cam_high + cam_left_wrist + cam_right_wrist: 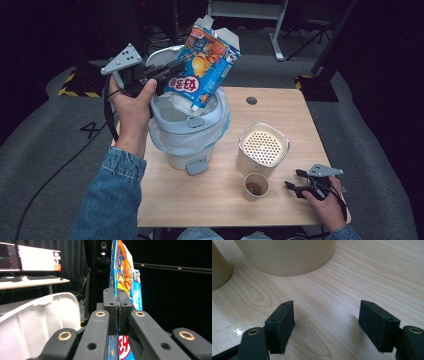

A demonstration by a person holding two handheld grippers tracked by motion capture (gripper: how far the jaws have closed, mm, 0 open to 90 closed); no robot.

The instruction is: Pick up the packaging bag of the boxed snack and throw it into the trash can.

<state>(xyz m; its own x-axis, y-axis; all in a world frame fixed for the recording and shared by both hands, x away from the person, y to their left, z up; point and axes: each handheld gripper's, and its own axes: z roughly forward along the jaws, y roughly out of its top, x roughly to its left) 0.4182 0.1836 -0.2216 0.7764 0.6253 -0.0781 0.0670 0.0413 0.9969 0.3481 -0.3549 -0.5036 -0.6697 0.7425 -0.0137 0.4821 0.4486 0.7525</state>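
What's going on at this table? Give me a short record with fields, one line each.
Work in hand: a snack box held tilted over the white bin
Left gripper: shut on the box's edge, above the bin's raised lid
Right gripper: open, nothing between the jaws, low over the wooden table
Bin: lid up, lined with a pale bag
Also on the table: a cream canister with a perforated top, and a paper cup with brown liquid

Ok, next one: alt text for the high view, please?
The left tongs hold a colourful blue snack box tilted over an open white plastic-lined bin on a light wooden table. The right tongs rest open near a brown paper cup and a cream perforated-top container.
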